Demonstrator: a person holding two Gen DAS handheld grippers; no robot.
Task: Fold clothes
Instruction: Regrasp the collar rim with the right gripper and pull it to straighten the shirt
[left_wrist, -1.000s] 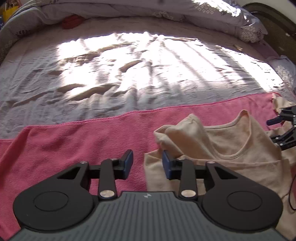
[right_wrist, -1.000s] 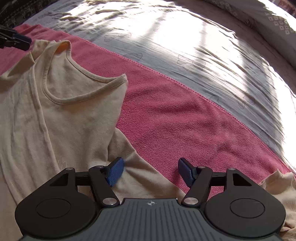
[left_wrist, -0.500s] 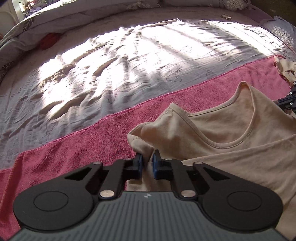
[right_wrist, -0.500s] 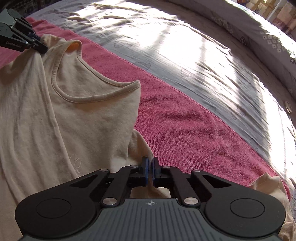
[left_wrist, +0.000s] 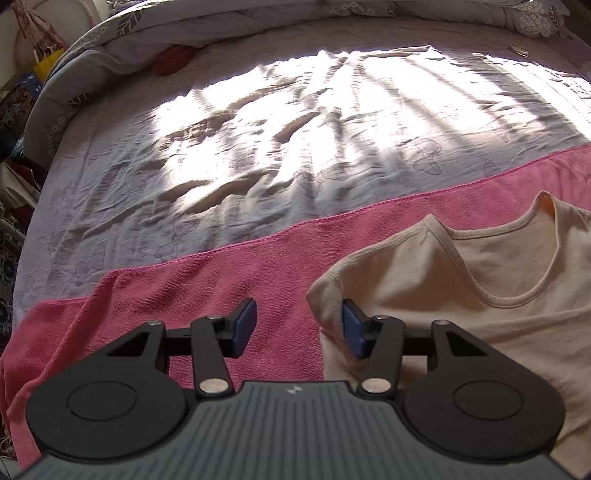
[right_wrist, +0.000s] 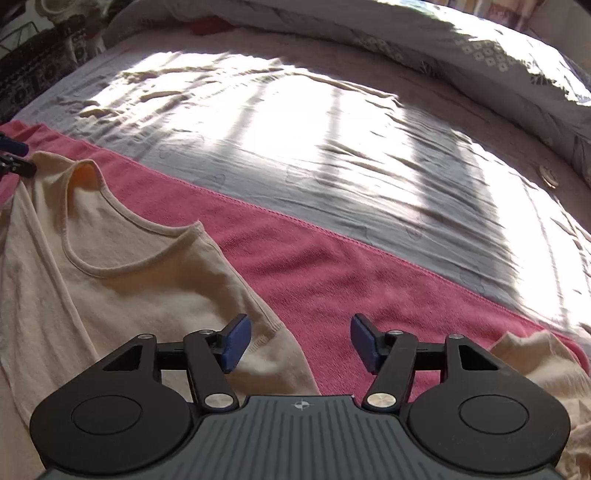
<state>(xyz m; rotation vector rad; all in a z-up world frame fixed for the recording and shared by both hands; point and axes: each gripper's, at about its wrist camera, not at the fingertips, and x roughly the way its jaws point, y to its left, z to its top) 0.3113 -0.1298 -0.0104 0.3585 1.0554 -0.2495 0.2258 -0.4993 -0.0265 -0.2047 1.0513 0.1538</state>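
Observation:
A beige T-shirt (left_wrist: 461, 280) lies neck-up on a pink towel (left_wrist: 221, 280) spread across the bed. My left gripper (left_wrist: 299, 328) is open at the shirt's left shoulder, its right pad (left_wrist: 351, 328) beside the sleeve edge, nothing held. In the right wrist view the same T-shirt (right_wrist: 122, 291) spreads to the left on the pink towel (right_wrist: 351, 273). My right gripper (right_wrist: 300, 343) is open over the shirt's right sleeve hem, holding nothing. The left gripper's fingertips (right_wrist: 14, 158) show at the far left edge, by the other shoulder.
A sunlit grey sheet (left_wrist: 295, 140) covers the bed beyond the towel. A rolled quilt (right_wrist: 480, 55) runs along the far side. A red item (left_wrist: 173, 59) lies near it. Another beige garment (right_wrist: 543, 369) sits at the right. Clutter stands off the bed's left edge.
Half a second ago both grippers were shut on the shirt's shoulders. Both have since opened and let go, and the shirt lies flatter on the towel.

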